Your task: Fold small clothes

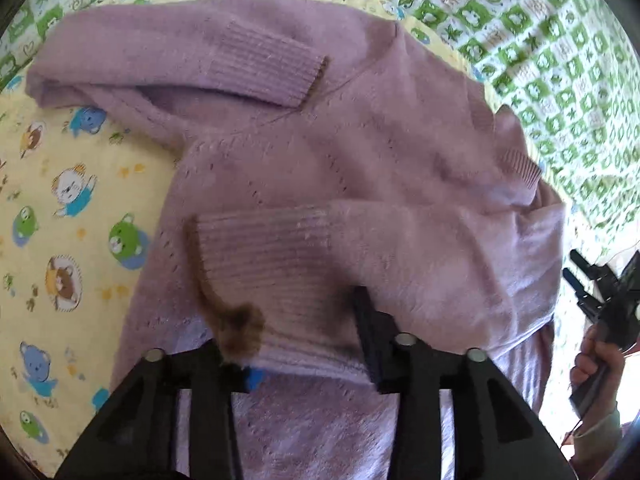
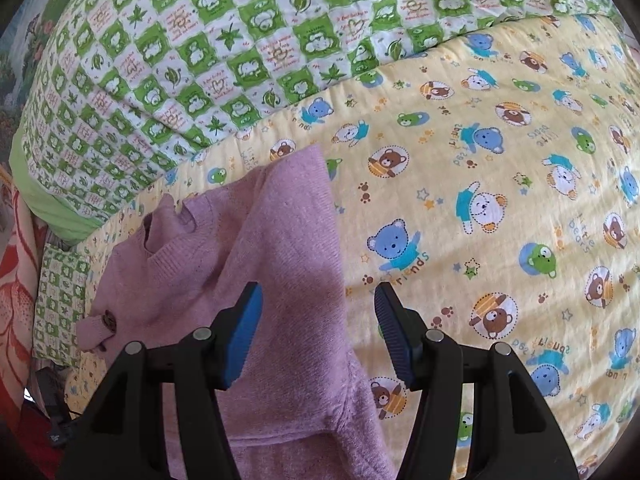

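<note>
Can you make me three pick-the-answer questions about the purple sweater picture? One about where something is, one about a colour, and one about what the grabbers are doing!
1. Where does the sweater lie?
A. On the yellow bear sheet
B. In a basket
C. On a chair

2. What colour are the squares on the checked quilt?
A. Red
B. Green
C. Black

3. How is the right gripper?
A. Shut on a sock
B. Shut on the quilt
C. Open, holding nothing

Answers:
1. A, because the bear print shows all around the sweater in both views.
2. B, because green and white squares alternate behind the sheet.
3. C, because a wide gap shows between its blue pads, with sweater and sheet visible through it. The left gripper, by contrast, has a ribbed cuff between its fingers.
</note>
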`<control>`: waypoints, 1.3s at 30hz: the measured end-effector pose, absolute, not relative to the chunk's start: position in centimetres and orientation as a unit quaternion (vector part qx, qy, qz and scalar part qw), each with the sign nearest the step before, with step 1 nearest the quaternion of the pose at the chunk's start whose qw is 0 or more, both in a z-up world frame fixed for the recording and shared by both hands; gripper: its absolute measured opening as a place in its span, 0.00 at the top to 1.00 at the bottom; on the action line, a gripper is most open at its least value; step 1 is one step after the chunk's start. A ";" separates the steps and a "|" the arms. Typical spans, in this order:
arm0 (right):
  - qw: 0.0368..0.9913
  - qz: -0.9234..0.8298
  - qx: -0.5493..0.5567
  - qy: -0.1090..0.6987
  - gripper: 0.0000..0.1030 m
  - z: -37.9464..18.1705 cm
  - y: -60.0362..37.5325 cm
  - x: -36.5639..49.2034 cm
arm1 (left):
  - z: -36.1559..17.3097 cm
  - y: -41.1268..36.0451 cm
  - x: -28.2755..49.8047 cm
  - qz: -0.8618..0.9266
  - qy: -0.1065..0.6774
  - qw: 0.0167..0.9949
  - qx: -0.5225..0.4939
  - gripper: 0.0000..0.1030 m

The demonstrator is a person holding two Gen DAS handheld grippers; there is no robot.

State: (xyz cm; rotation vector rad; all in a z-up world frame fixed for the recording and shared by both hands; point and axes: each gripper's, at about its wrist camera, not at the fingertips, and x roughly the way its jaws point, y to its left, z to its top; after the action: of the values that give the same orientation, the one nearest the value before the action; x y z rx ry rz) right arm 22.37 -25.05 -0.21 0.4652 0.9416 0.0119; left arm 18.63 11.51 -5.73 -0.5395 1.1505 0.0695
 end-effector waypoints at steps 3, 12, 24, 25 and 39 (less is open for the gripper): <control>0.864 0.011 0.206 0.459 0.42 -0.9 -24.9 23.8 | -6.0 10.7 20.1 0.038 0.534 0.808 -0.248 0.47; 0.864 0.025 0.153 0.479 0.91 -1.7 -23.6 27.0 | -5.5 7.3 23.1 0.011 0.518 0.833 -0.194 0.96; 0.871 -0.031 0.171 0.460 0.93 -2.6 -29.2 25.7 | -6.2 4.6 26.5 -0.026 0.488 0.871 -0.055 0.96; 0.871 -0.033 0.181 0.456 0.93 -2.6 -29.2 25.8 | -6.7 4.6 26.5 -0.028 0.490 0.870 -0.050 0.95; 0.861 0.052 0.200 0.464 0.79 0.1 -21.7 20.3 | -5.8 6.1 23.2 -0.011 0.507 0.859 -0.070 0.64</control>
State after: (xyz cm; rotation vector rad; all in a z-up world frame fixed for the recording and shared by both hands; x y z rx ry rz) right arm 20.31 -21.67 0.07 0.4196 0.9742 0.1081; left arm 23.20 6.06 -5.79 -0.1465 1.0654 -0.0239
